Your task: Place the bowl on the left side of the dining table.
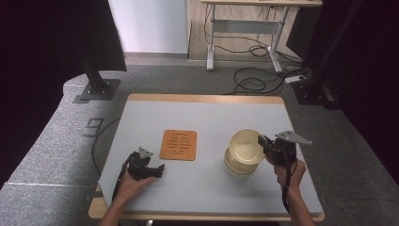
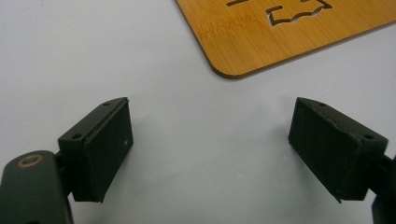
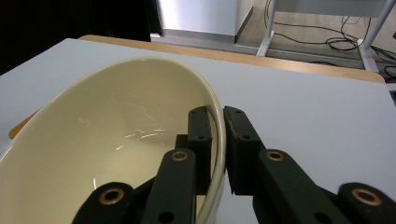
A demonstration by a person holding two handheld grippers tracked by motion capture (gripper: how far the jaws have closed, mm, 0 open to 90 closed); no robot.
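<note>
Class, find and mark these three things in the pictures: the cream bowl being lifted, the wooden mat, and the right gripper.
cream bowl [image 3: 107,154], right gripper view, inner wall.
wooden mat [image 1: 179,145], high view, middle of its top face.
right gripper [image 3: 218,140], right gripper view, between the jaw tips clamped on the bowl's rim.

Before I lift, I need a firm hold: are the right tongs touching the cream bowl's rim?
Touching. The right gripper view shows the right tongs shut on the cream bowl, one jaw inside its rim and one outside, no gap.
</note>
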